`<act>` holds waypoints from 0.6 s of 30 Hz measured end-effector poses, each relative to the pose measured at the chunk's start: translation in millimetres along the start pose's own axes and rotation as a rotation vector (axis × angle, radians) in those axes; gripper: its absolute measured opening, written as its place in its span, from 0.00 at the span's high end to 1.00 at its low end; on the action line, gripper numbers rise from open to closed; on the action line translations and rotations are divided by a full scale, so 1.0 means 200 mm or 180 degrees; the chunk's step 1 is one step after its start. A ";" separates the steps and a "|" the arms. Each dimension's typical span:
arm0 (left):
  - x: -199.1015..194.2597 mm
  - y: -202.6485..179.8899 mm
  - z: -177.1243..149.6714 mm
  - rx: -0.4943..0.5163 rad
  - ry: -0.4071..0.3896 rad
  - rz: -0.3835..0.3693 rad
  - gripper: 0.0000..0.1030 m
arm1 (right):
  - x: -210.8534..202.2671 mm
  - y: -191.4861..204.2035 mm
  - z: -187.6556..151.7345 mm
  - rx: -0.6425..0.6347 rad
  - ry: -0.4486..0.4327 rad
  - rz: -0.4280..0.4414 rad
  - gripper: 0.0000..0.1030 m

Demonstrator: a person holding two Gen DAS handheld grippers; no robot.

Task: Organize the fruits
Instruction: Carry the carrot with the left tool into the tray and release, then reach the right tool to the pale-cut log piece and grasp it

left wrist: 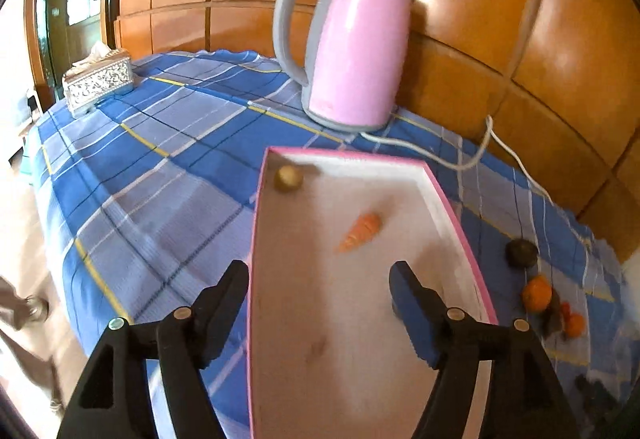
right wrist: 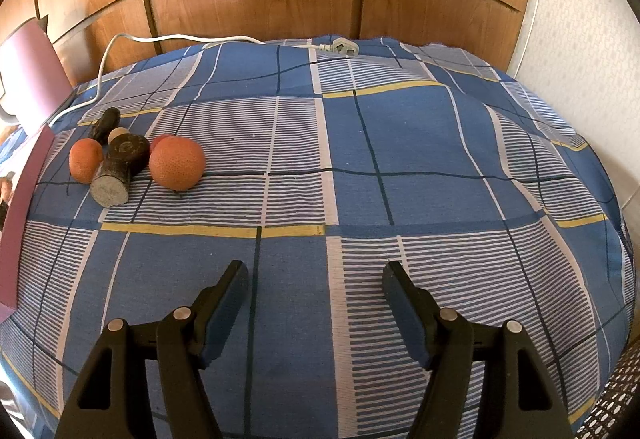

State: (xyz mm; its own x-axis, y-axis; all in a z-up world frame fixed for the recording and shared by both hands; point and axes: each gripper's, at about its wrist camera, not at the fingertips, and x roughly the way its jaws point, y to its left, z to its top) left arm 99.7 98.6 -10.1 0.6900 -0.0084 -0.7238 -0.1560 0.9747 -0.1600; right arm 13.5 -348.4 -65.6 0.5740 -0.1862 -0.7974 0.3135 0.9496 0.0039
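A pink-rimmed white tray [left wrist: 440, 195] lies on the blue checked tablecloth. In it are a small carrot [left wrist: 360, 232] and a round yellowish fruit [left wrist: 288, 178] in the far left corner. My left gripper [left wrist: 320, 291] is open and empty above the tray's near half. Right of the tray lie a dark fruit [left wrist: 521, 253] and oranges [left wrist: 537, 293]. In the right wrist view a large orange [right wrist: 177, 162], a smaller orange [right wrist: 85, 160], a dark cut log-like piece [right wrist: 120, 169] and a dark fruit [right wrist: 105, 123] sit in a cluster at the left. My right gripper [right wrist: 315, 285] is open and empty, well short of them.
A pink kettle [left wrist: 354, 47] stands behind the tray; its white cord [right wrist: 160, 38] and plug [right wrist: 340, 46] run along the wooden wall. A silver tissue box [left wrist: 98, 81] sits at the far left corner. The tray's pink side [right wrist: 24, 199] borders the right view's left edge.
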 end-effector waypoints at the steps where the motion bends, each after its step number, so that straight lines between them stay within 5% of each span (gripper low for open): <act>1: -0.02 -0.02 -0.04 0.0031 0.0002 -0.0007 0.27 | 0.00 0.00 0.00 0.0005 -0.0001 -0.0001 0.30; 18: -0.21 -0.27 -0.31 0.0464 -0.0109 -0.0115 0.15 | 0.00 0.00 0.00 -0.0001 0.0000 -0.0012 0.29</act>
State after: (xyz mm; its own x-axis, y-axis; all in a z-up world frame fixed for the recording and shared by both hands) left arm 36.4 32.5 -12.6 0.7174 -0.0388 -0.6956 -0.0281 0.9960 -0.0845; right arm 14.3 -347.8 -65.2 0.5727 -0.1899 -0.7975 0.3156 0.9489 0.0006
